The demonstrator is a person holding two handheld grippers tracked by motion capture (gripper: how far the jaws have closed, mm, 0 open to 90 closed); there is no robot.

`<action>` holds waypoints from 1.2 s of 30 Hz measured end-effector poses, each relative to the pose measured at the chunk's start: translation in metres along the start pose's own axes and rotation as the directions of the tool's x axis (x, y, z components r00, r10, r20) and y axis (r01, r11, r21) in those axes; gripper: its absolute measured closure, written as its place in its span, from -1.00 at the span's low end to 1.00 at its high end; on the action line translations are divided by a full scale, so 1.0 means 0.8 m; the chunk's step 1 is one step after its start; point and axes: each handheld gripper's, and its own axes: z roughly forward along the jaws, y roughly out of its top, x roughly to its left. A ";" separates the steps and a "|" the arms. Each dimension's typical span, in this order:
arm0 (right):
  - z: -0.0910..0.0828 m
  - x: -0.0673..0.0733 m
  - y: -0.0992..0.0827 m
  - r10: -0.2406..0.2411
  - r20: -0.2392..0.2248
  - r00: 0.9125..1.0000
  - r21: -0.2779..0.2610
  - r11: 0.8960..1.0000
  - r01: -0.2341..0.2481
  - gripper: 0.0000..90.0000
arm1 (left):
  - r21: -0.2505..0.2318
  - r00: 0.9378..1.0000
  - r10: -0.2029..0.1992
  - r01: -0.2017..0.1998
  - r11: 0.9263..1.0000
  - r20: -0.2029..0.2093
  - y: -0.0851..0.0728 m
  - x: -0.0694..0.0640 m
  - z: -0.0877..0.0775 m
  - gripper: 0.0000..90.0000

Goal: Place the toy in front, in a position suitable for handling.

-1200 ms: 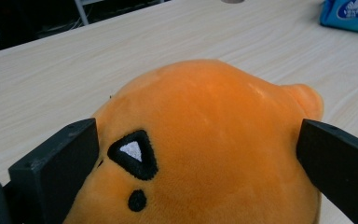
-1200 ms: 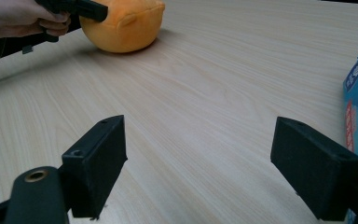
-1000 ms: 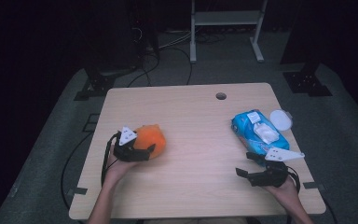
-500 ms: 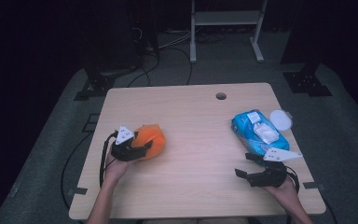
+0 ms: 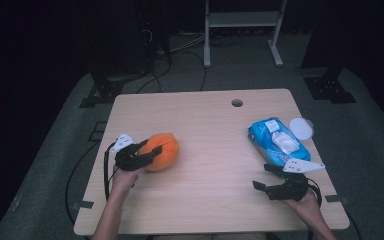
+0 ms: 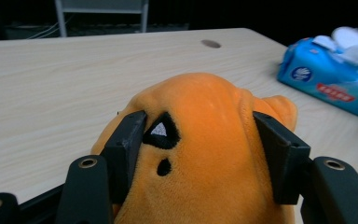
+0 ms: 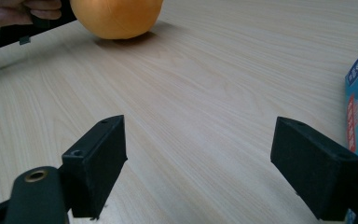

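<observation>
The left hand-held gripper (image 5: 147, 152) sits at the left side of the light wooden table (image 5: 210, 130), and its jaws have just been closing on the orange plush toy (image 5: 161, 151). In the left gripper view the two black pads press into the toy's (image 6: 205, 154) soft sides, one at each flank, so the plush bulges up between them (a small black-and-white stitched eye shows just beside the left pad). The toy rests on the table at its left half, well apart from everything on the right. The person's left hand (image 5: 124, 179) holds the gripper from behind, with a black cable looping off the table edge.

The right hand-held gripper (image 5: 269, 180) lies near the front right corner of the table, held by the person's right hand (image 5: 305, 200). Its jaws stand wide apart with nothing between them: the right gripper view shows bare wood grain between the two black pads, and the orange toy (image 7: 116, 16) far off at the top of that picture.

Just beyond the right gripper lies a blue pack of wet wipes (image 5: 277, 142), set at a slant, with white tissue showing at its opening. A round white lid (image 5: 301, 128) lies beside it, close to the table's right edge. A small round hole (image 5: 237, 102) is cut in the tabletop near the far edge.
</observation>
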 end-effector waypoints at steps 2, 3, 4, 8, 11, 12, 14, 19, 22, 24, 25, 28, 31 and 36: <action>0.000 0.000 0.000 0.000 0.000 1.000 -0.001 1.000 0.000 -0.62 | -0.010 1.000 0.001 0.000 1.000 0.025 0.003 -0.005 0.000 -0.10; 0.000 0.000 0.000 0.001 0.002 1.000 -0.002 1.000 -0.001 -0.62 | -0.020 0.999 0.000 0.001 1.000 0.045 0.005 -0.010 0.001 -0.10; -0.001 -0.001 0.000 0.005 0.003 1.000 -0.003 1.000 -0.005 -0.62 | -0.026 0.998 -0.002 0.003 1.000 0.066 0.007 -0.016 0.001 -0.10; -0.003 -0.003 0.000 0.004 0.011 1.000 -0.006 1.000 -0.004 -0.62 | -0.037 0.989 0.039 -0.034 0.999 0.144 0.016 -0.045 0.007 -0.10; -0.008 -0.005 0.000 0.007 0.022 1.000 -0.014 1.000 -0.006 -0.62 | -0.038 0.976 0.072 -0.065 0.997 0.205 0.020 -0.072 0.014 -0.11; -0.010 -0.006 0.000 0.011 0.025 1.000 -0.018 1.000 -0.010 -0.62 | -0.035 0.972 0.082 -0.076 0.996 0.221 0.020 -0.081 0.017 -0.11; -0.013 -0.009 -0.001 0.014 0.031 0.999 -0.026 1.000 -0.014 -0.62 | -0.028 0.961 0.106 -0.103 0.994 0.255 0.019 -0.100 0.024 -0.11; -0.025 -0.014 -0.001 0.018 0.049 0.999 -0.053 0.998 -0.015 -0.57 | 0.003 0.923 0.182 -0.194 0.981 0.340 0.011 -0.148 0.041 -0.11; -0.031 -0.016 -0.001 0.027 0.067 0.997 -0.071 0.997 -0.022 -0.57 | 0.005 0.910 0.189 -0.205 0.979 0.368 0.007 -0.161 0.045 -0.11; -0.032 -0.017 -0.001 0.025 0.072 0.997 -0.075 0.997 -0.019 -0.57 | 0.010 0.902 0.196 -0.217 0.976 0.385 0.003 -0.170 0.048 -0.11; -0.034 -0.018 -0.001 0.027 0.078 0.997 -0.080 0.997 -0.021 -0.56 | 0.009 0.898 0.202 -0.223 0.975 0.390 0.001 -0.175 0.050 -0.11; -0.040 -0.019 0.003 0.013 0.108 0.994 -0.089 0.996 -0.004 -0.56 | 0.016 0.888 0.212 -0.239 0.971 0.407 -0.007 -0.185 0.055 -0.12; -0.046 -0.023 0.008 0.008 0.149 0.989 -0.110 0.994 0.009 -0.53 | 0.032 0.879 0.217 -0.254 0.967 0.424 -0.015 -0.193 0.059 -0.12; -0.051 -0.044 0.022 0.014 0.229 0.973 -0.115 0.993 0.013 -0.51 | 0.050 0.864 0.250 -0.301 0.952 0.436 -0.029 -0.203 0.064 -0.15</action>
